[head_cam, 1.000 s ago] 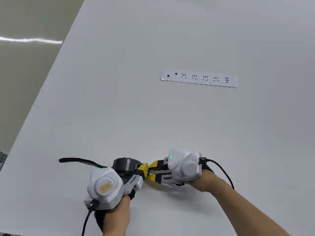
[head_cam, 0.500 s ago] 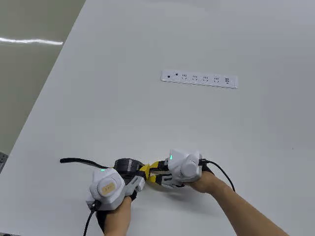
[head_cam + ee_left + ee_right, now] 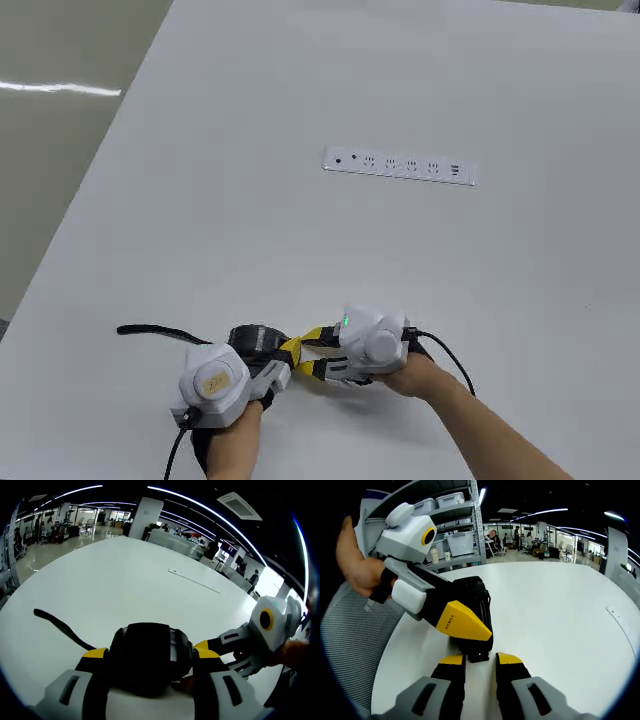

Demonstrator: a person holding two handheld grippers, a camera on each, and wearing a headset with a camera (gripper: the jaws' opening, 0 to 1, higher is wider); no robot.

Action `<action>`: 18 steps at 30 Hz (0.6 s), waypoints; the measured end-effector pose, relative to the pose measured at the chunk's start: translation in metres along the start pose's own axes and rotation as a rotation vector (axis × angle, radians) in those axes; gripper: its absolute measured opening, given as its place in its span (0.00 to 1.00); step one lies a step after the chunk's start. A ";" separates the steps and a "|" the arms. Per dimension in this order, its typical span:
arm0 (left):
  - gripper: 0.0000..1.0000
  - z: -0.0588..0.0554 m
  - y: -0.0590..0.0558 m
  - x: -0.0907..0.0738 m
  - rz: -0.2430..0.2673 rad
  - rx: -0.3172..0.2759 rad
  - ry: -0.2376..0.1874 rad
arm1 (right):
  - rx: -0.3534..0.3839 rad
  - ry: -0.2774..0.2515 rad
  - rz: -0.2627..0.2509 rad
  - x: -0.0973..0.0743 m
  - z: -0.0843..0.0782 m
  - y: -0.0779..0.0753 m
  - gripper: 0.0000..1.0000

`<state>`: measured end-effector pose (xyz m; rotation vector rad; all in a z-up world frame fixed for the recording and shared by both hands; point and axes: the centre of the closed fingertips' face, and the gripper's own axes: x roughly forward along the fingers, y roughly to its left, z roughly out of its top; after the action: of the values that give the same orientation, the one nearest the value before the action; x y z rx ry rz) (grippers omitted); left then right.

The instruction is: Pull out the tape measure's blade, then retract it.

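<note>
Table: broad white table point(image 3: 250, 150); everything here lies on it or hangs just over it.
Tape measure: chunky black tape measure point(image 3: 149, 645) with a rounded case; it is close to the table's near edge, between the two tools and low over the white top; whether it rests on the table I cannot tell.
Left tongs: white left tongs point(image 3: 150, 654) with yellow tips; clamped on the tape measure's case, one tip against each flank.
Right tongs: white right tongs point(image 3: 480, 660) with yellow tips, facing the left tongs head-on; the tips stand close together, with a small black tab at the foot of the case in the narrow gap between them; whether they pinch it I cannot tell.
Strap: thin black wrist strap point(image 3: 150, 329); it runs from the case out to the person's left and lies flat on the table.
Power strip: long white power strip point(image 3: 399, 165); it lies flat farther up the table, well apart from the tape measure.
Hands: the left hand point(image 3: 235, 445) grips the left tool from behind; the right hand point(image 3: 415, 372) grips the right tool.
Cable: thin black cable point(image 3: 447, 347); it loops from the right tool past the right hand.
</note>
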<state>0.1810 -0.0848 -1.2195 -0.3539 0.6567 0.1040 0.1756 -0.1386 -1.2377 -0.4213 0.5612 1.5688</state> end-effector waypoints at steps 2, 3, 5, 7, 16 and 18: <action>0.66 0.003 -0.001 -0.002 0.000 0.038 -0.006 | 0.004 0.005 -0.001 -0.001 0.000 0.002 0.23; 0.65 0.005 -0.002 -0.002 -0.002 0.049 -0.012 | 0.008 0.007 -0.004 -0.001 0.000 0.002 0.24; 0.65 0.008 -0.002 -0.004 -0.005 0.061 -0.018 | 0.008 0.013 -0.009 -0.002 0.000 0.003 0.24; 0.65 0.011 -0.002 -0.005 -0.010 0.069 -0.020 | 0.006 0.012 -0.015 -0.004 0.001 0.004 0.25; 0.72 0.019 -0.003 -0.012 -0.045 0.145 -0.024 | 0.027 0.025 -0.055 -0.013 0.006 0.007 0.30; 0.72 0.021 -0.003 -0.015 -0.060 0.167 -0.024 | 0.040 0.029 -0.065 -0.016 0.006 0.007 0.34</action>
<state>0.1820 -0.0803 -1.1942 -0.2108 0.6262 -0.0044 0.1707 -0.1480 -1.2232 -0.4281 0.5947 1.4891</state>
